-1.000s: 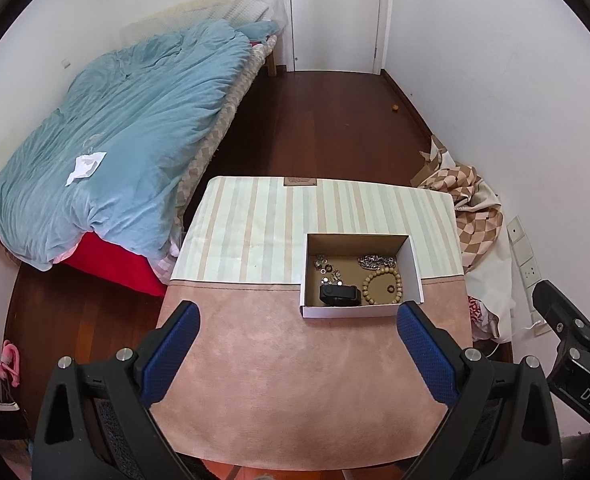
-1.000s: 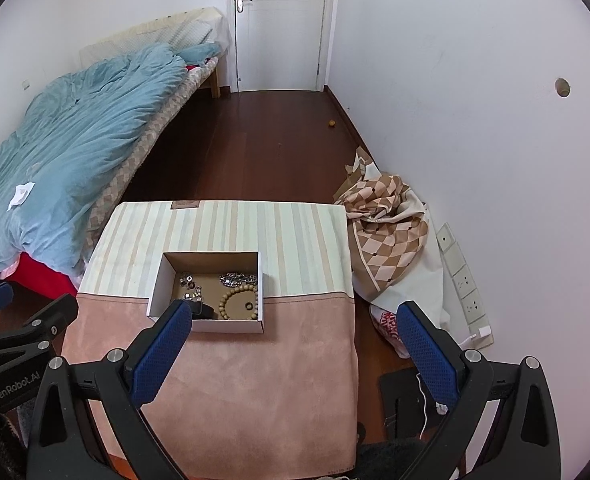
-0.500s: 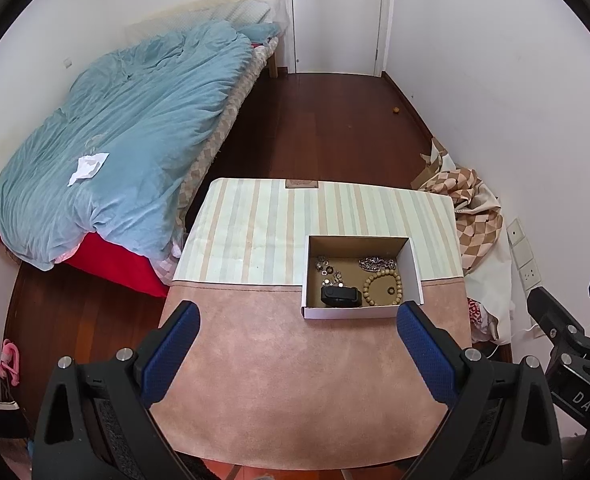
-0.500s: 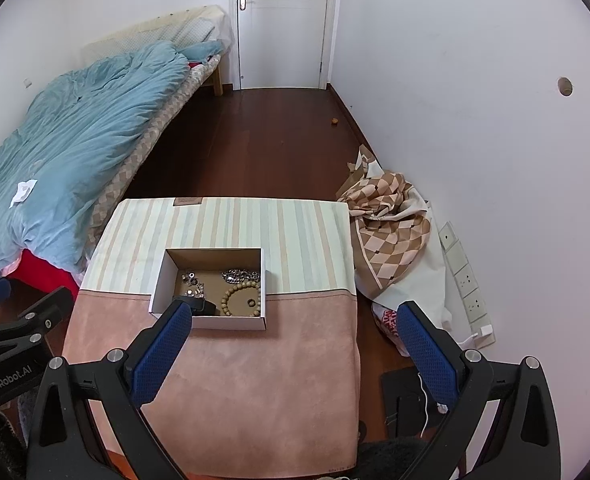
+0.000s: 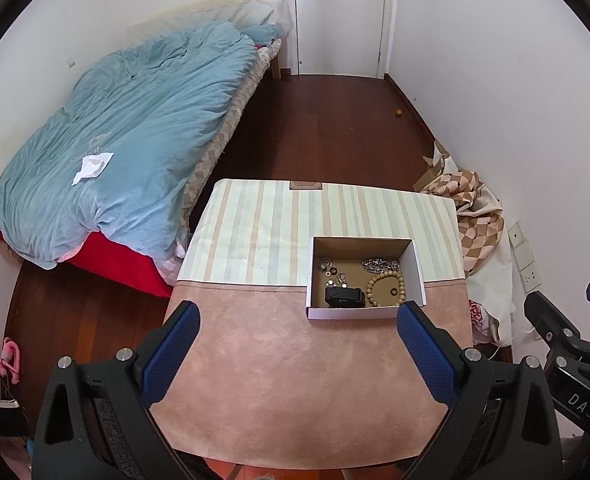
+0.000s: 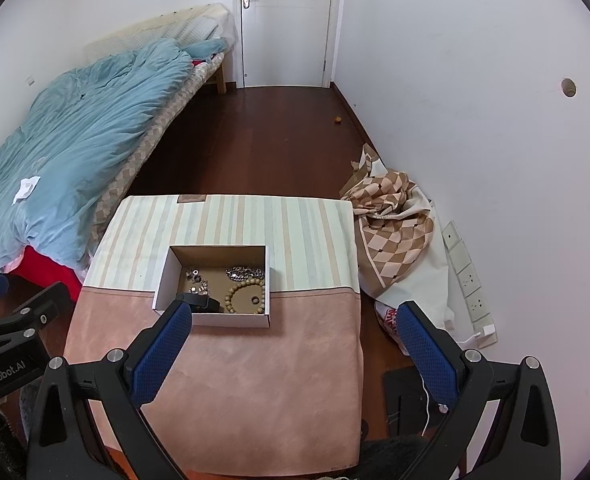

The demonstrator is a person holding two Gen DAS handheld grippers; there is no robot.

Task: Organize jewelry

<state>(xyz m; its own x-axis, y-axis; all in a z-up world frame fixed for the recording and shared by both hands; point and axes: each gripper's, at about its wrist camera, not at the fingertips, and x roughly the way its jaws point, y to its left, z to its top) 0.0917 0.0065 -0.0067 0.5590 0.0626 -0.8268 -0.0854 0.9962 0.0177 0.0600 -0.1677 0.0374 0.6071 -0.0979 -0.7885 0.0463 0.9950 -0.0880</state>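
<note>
Both grippers—left gripper (image 5: 297, 334), right gripper (image 6: 293, 334)—hang spread and empty above the table (image 5: 295, 392). Jewelry sits in the box (image 5: 417, 270) at one o'clock—descend slowly, pinching one piece only.

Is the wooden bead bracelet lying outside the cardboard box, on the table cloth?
No, the wooden bead bracelet lies inside the open cardboard box, beside a black object and a silver chain.
</note>
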